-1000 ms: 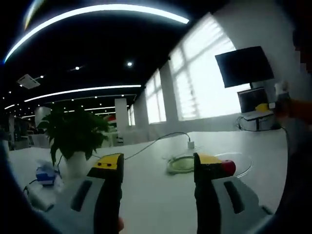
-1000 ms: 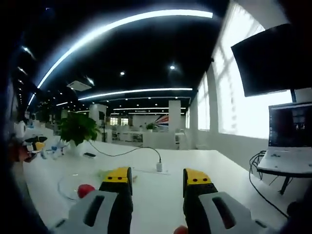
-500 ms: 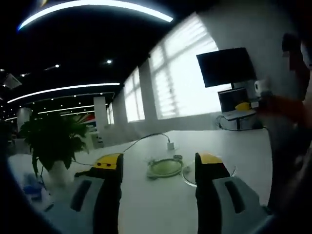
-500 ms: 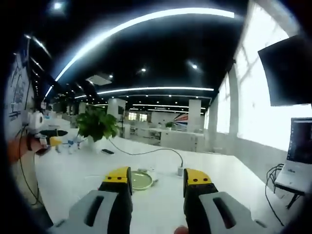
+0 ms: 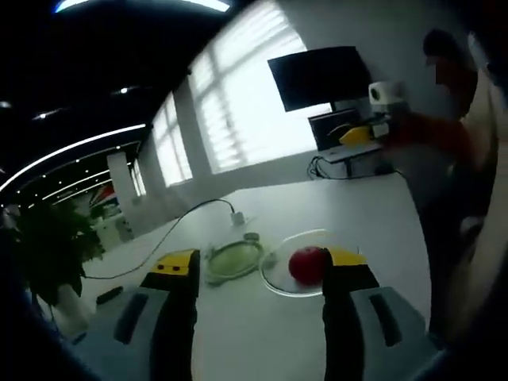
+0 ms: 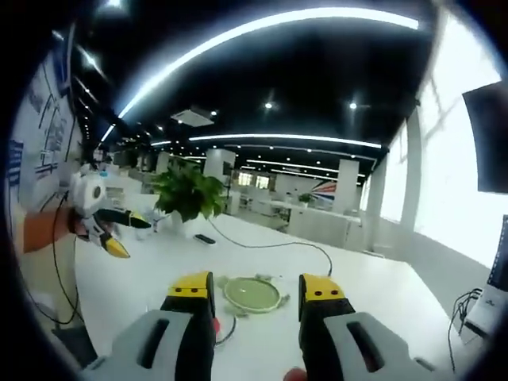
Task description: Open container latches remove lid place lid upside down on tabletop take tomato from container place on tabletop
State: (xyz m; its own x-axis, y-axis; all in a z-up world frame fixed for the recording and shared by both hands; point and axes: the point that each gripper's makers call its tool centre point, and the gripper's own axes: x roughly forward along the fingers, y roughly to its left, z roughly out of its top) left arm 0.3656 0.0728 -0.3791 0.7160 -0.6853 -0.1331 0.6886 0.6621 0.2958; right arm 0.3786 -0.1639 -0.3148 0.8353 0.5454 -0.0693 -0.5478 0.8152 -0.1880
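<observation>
We see a long white table [image 5: 381, 214] running far back toward bright windows, with a dark monitor [image 5: 319, 75] standing at its far right end in the left gripper view. In the right gripper view a potted plant [image 6: 186, 194] stands far left on the table. A black cable [image 5: 171, 230] trails across the tabletop to a small white plug near the lid.

Our left gripper [image 5: 258, 266] has its jaws apart, with nothing between them. Our right gripper [image 6: 255, 290] also has its jaws apart and empty. In the right gripper view the left gripper hangs off to the left, above the table.

The clear container [image 5: 290, 274] sits open on the table, just beyond the left gripper's right jaw. The greenish lid [image 5: 234, 258] lies flat on the tabletop just left of the container. The red tomato [image 5: 308, 264] rests inside the container.
</observation>
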